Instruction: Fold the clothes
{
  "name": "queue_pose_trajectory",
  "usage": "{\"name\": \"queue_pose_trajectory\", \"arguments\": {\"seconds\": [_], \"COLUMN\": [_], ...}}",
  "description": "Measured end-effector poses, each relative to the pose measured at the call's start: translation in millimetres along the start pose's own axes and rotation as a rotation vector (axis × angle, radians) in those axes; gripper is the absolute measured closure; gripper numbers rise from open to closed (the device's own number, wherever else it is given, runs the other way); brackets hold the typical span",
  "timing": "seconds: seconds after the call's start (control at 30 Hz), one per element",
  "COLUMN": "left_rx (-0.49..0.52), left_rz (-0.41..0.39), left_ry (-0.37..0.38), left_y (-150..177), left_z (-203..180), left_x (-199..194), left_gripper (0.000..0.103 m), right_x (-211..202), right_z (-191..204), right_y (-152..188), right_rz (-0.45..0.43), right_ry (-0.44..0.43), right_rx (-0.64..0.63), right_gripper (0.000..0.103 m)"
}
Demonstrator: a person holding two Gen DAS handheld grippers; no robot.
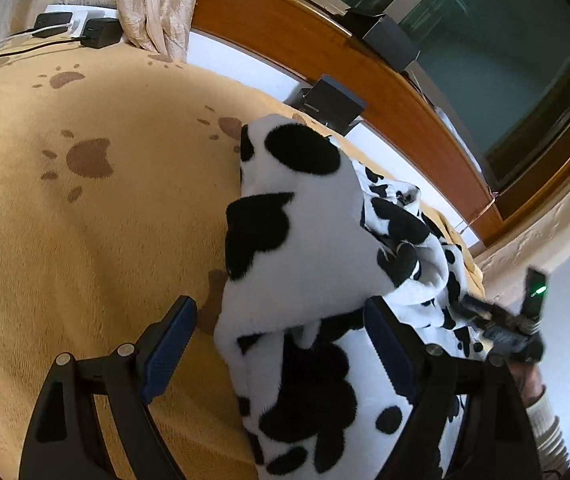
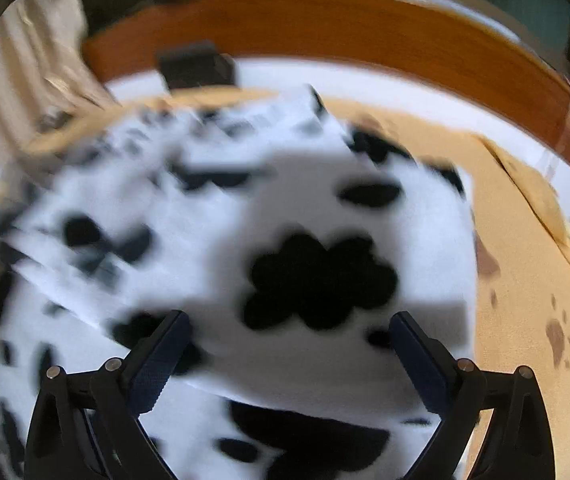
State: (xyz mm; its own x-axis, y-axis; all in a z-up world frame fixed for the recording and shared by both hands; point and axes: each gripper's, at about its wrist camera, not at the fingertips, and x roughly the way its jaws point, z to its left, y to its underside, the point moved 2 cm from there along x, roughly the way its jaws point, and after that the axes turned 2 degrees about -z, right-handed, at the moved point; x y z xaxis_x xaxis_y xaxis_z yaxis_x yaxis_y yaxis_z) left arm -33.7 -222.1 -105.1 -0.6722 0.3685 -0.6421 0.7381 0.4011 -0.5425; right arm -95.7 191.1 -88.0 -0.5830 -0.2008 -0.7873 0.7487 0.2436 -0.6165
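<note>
A cow-print fleece garment lies bunched on the tan paw-print blanket, right of open blanket. Black boxes sit along the wooden ledge beyond. The left gripper and the right gripper both stand wide, holding nothing. The right view is blurred.

The right gripper has its jaws spread wide above a white fleece garment with black patches. The garment, blurred, fills the space between the blue pads. It lies on a tan paw-print blanket. A wooden board runs behind.
</note>
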Motion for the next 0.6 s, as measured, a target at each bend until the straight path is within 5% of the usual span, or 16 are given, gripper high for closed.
{"name": "queue_pose_trajectory", "arguments": {"seconds": [0.17,0.23,0.3,0.33,0.6], "left_rx": [-0.033,-0.040,-0.040,-0.038,-0.042], "left_rz": [-0.006,-0.007,-0.010,-0.009,-0.002], "left_ry": [-0.005,-0.003,-0.005,-0.005,-0.007], "left_y": [-2.3,-2.4,-2.9,-3.0,-3.7], "left_z": [5.5,6.8,7.3,7.3,10.3], "left_x": [-1.5,-2.6,-3.6,-3.7,-1.1], "left_gripper": [0.015,0.015,0.015,0.015,0.015], "right_x": [-50.0,-49.5,-34.0,-22.3,64.5], "right_z": [36.4,62.4,84.3,94.2,155.2], "right_y": [-65.1,-90.6,-107.3,-113.5,-133.3], "right_rz": [-0.194,-0.213,-0.180,-0.146,0.052], "right_ry": [-0.191,-0.232,-0.228,-0.233,-0.239], "right_rx": [-0.078,-0.146,-0.208,-0.228,-0.350], "right_gripper": [0.001,0.011,0.066,0.071,0.068]}}
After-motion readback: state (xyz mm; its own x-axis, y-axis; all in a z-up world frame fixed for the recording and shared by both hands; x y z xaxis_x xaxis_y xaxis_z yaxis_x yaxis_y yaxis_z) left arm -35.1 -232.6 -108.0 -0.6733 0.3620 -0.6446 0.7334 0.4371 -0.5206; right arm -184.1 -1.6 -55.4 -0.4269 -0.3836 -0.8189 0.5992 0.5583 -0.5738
